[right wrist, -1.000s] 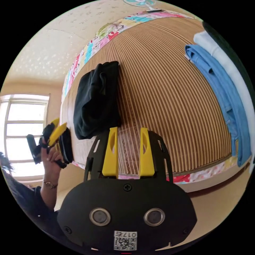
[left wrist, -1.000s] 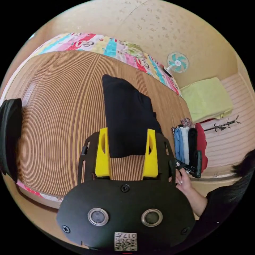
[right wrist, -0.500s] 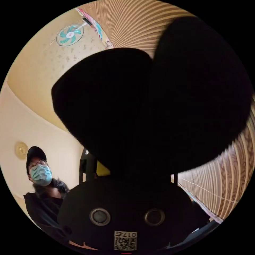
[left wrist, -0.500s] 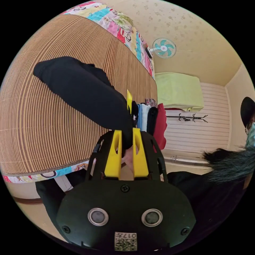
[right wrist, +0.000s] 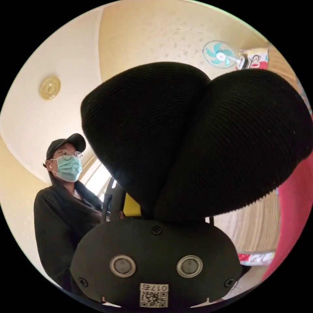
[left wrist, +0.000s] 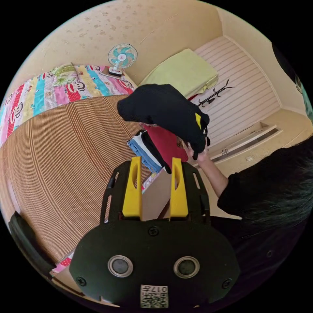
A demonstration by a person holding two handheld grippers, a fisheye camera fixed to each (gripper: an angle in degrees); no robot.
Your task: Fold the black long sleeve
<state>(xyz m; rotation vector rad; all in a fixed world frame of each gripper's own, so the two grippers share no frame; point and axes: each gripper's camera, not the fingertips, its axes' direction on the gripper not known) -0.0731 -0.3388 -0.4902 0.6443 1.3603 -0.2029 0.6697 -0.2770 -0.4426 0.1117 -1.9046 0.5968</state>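
The folded black long sleeve (left wrist: 163, 107) hangs in the air as a thick bundle, just above a stack of folded clothes (left wrist: 156, 150) at the mat's edge. My right gripper (left wrist: 199, 125) is shut on its lower end, with a hand (left wrist: 199, 156) behind it. In the right gripper view the ribbed black long sleeve (right wrist: 195, 140) bulges out over the right gripper (right wrist: 153, 212) and hides most of its jaws. My left gripper (left wrist: 155, 166) stands open and empty, nearer the camera than the stack.
A striped bamboo mat (left wrist: 65, 156) lies over a colourful quilt (left wrist: 49, 91). A small fan (left wrist: 121, 58) stands at the wall, with a green-covered piece (left wrist: 182, 71) and a coat rack (left wrist: 215, 93) beside it. A person (right wrist: 62, 202) in black stands close behind the grippers.
The left gripper, shut on the black long sleeve half a second ago, has let go. The right gripper has lifted the bundle off the mat and carried it over the stack.
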